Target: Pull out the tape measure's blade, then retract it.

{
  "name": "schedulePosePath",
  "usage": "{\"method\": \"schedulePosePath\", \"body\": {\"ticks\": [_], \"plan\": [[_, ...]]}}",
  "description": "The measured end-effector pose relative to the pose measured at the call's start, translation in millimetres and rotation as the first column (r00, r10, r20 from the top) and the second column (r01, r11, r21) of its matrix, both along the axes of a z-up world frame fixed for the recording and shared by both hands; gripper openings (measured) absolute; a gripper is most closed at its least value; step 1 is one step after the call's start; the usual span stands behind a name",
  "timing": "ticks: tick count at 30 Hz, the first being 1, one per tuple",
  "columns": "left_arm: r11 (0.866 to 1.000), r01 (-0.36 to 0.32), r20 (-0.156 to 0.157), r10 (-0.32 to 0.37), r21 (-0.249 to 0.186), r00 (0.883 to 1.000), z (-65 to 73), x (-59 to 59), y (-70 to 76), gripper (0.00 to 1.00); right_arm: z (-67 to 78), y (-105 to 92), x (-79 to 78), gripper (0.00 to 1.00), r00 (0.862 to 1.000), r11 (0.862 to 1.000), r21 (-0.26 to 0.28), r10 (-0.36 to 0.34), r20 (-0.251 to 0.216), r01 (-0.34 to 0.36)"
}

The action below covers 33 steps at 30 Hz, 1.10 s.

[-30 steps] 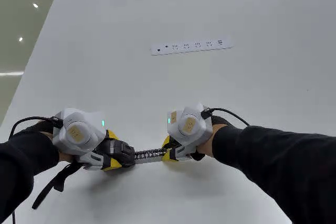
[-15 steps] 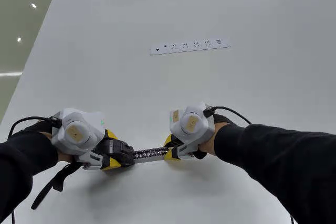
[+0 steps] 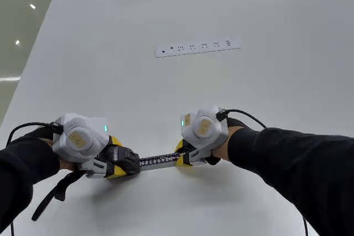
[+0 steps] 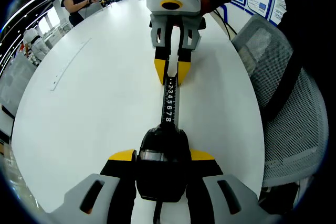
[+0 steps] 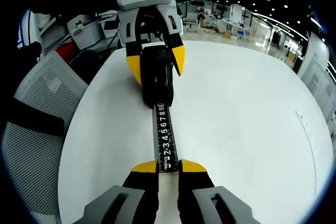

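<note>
Since 1 s ago: more blade [image 3: 159, 161] is out and the gap between the two grippers is wider; the right gripper [image 3: 182, 160] has drawn further from the case [image 3: 124, 160]. The slight shift of the power strip [image 3: 198, 47] in the head view is camera motion, not a move of the strip. Left gripper [image 4: 161, 155]: jaws closed on both sides of the black case, yellow tips pressed to its flanks, case held firm. Right gripper: jaws nearly together, pinching the blade's free end betw. the yellow tips. Blade runs straight from case mouth to the right gripper, approx. level over the table [image 3: 166, 15]; digits 1 to 9 are legible in the right gripper view. Location: the whole tape measure sits on the person's side of the power strip, well apart from it. The case lies beyond the strip's left end and nearer the person; the blade end lies nearer the person than the strip's middle. The blade runs roughly parallel to the strip. A mesh chair [image 4: 283, 103] stands at the table edge on the person's side, far from the strip.
</note>
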<state>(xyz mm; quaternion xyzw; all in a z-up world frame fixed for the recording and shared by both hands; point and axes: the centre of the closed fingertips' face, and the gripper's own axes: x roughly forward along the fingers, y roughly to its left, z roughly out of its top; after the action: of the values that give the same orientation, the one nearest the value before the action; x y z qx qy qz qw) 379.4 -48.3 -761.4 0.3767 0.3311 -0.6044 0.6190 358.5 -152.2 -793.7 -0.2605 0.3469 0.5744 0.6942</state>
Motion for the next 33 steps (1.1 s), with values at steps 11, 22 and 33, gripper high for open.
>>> {"method": "schedulePosePath", "body": {"ticks": [11,22,33], "plan": [[1.000,0.001,0.002,-0.001,0.000,1.000,0.0,-0.3,-0.2,0.31,-0.1,-5.1,-1.5,0.08,1.000,1.000,-0.004,-0.006,-0.004,0.006],[1.000,0.003,0.004,-0.003,0.003,1.000,0.3,-0.6,0.1,0.31,-0.2,-6.4,-1.7,0.08,1.000,1.000,-0.004,-0.010,-0.015,0.010],[1.000,0.003,0.007,-0.003,0.007,1.000,0.2,-0.3,0.3,0.31,-0.6,-12.4,-2.8,0.08,1.000,1.000,-0.010,-0.012,-0.011,0.012]]}}
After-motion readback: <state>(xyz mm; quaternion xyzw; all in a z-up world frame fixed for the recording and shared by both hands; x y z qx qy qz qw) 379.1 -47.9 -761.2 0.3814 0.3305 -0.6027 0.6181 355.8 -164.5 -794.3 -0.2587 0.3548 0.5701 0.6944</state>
